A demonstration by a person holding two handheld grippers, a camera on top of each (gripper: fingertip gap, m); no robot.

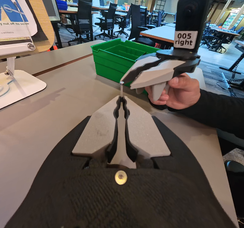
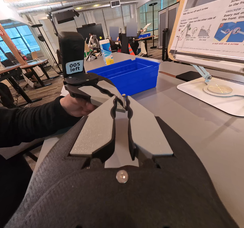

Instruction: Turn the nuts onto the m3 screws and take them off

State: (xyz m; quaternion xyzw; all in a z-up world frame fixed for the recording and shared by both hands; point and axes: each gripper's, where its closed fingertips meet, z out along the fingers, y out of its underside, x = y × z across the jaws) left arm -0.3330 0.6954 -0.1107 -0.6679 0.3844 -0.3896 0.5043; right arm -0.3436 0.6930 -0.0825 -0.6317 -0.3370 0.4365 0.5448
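My left gripper (image 1: 121,98) is shut on the lower end of a thin M3 screw (image 1: 121,89), which stands upright above the fingertips with its head on top. In the right wrist view the screw (image 2: 123,101) stands between the fingertips of my right gripper (image 2: 121,98), closer to the right finger. The jaws are slightly apart and do not clamp it. The right gripper (image 1: 126,84) also shows in the left wrist view, with its tips at the screw head. The left gripper (image 2: 121,108) also shows in the right wrist view, low at the screw. I cannot make out a nut.
A green bin (image 1: 109,63) stands on the grey table (image 1: 66,89) behind the right gripper. A blue bin (image 2: 132,82) stands behind the left gripper. An instruction sheet on a white stand (image 2: 211,89) is at the table's far side. A wipes canister (image 2: 107,53) stands beyond the blue bin. My left and right fingertips are right by each other.
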